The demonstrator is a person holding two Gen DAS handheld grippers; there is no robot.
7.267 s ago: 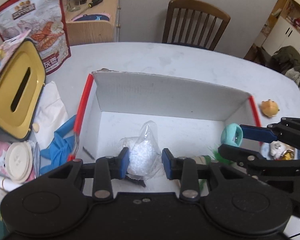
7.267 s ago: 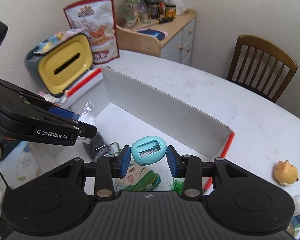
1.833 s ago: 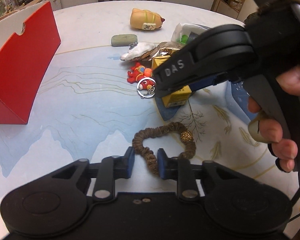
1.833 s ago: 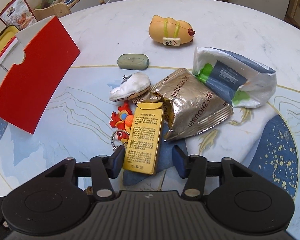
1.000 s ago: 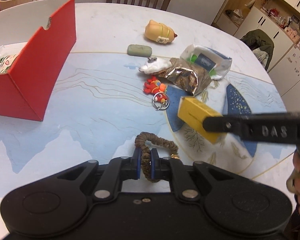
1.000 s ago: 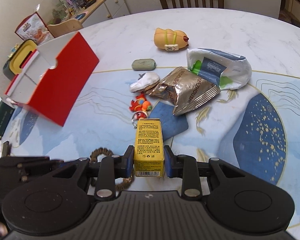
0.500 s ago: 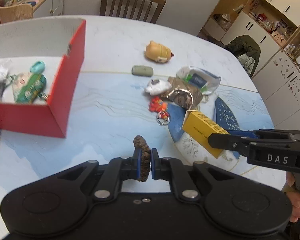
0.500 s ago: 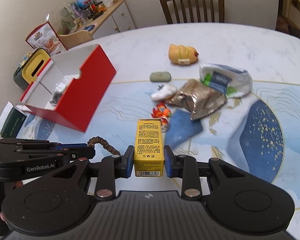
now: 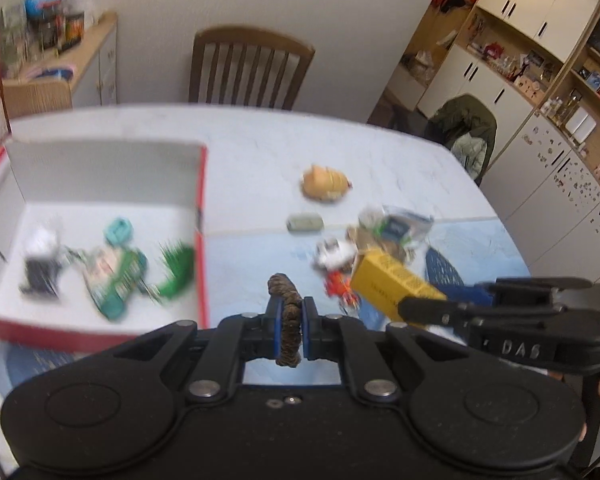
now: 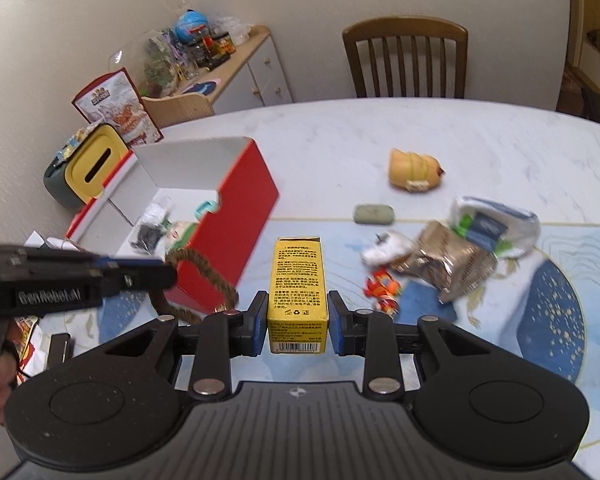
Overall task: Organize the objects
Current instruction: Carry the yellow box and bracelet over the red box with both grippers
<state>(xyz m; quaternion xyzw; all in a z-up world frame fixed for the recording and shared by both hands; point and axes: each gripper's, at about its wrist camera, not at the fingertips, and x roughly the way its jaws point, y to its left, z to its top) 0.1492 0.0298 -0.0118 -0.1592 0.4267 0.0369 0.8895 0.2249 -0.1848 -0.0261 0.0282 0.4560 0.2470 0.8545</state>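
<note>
My left gripper (image 9: 291,322) is shut on a brown hair scrunchie (image 9: 287,308), held up in the air over the table; in the right wrist view the scrunchie (image 10: 204,276) hangs as a loop from the left gripper (image 10: 156,276). My right gripper (image 10: 298,320) is shut on a yellow carton (image 10: 298,292), also lifted; the carton (image 9: 388,284) shows at the right of the left wrist view. A red box (image 9: 202,240) with a white inside stands to the left, with several small items in it.
On the table (image 10: 340,140) lie an orange plush toy (image 10: 414,172), a grey-green bar (image 10: 374,214), a white pouch (image 10: 388,250), a foil bag (image 10: 448,260), a white plastic bag (image 10: 496,220) and an orange keyring (image 10: 382,288). A yellow-lidded bin (image 10: 92,164) stands behind the box; a chair (image 10: 406,60) beyond.
Both grippers have risen and swung left toward the red box, carrying the scrunchie and the yellow carton. The box's inside now shows more fully.
</note>
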